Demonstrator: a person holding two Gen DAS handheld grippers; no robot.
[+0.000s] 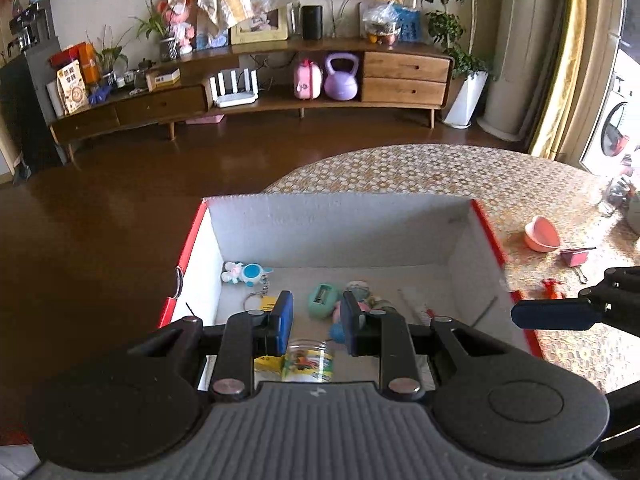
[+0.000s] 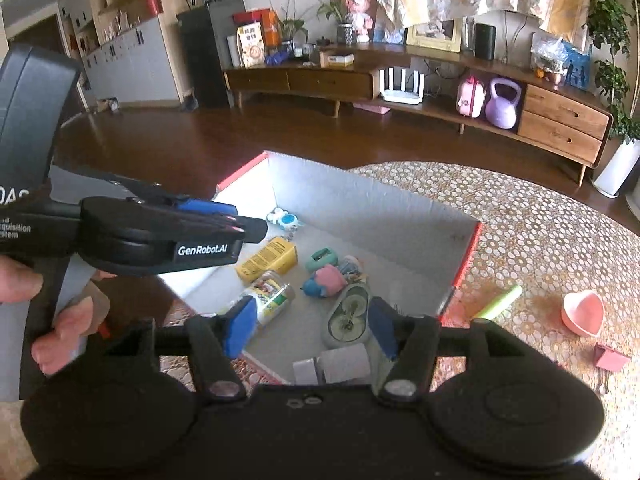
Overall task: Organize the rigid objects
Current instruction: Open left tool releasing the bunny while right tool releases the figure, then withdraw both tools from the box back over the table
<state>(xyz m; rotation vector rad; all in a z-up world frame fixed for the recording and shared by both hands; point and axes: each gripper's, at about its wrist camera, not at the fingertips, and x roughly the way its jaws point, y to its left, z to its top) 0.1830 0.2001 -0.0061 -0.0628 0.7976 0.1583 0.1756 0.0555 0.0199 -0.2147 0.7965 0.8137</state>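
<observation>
Two grippers hang over a large open cardboard box (image 1: 336, 220) with grey inner walls and red outer edges, which sits at the edge of a round worktop (image 1: 420, 168) under a patterned cloth. Inside it lie a yellow carton (image 2: 268, 260), a clear jar with a colourful label (image 2: 270, 296) on its side just beside that carton, an oval grey clear-topped case (image 2: 346, 314), a pink and blue soft toy (image 2: 326, 280), a mint-green sharpener-like block (image 1: 322, 300) and a blue and white keychain figure (image 1: 246, 274) in the far corner. On the cloth outside the box, well apart from it, rest a pink heart-shaped bowl (image 2: 582, 312), a light green tube (image 2: 498, 302) near the box's red corner, and a small pink box (image 2: 610, 358). The left gripper (image 1: 316, 322) has its blue fingers narrowly apart with nothing between them, above the jar. The right gripper (image 2: 310, 330) holds its fingers wide and empty over the near end of the box; the left gripper's body crosses its view and hides part of the box's left wall.
</observation>
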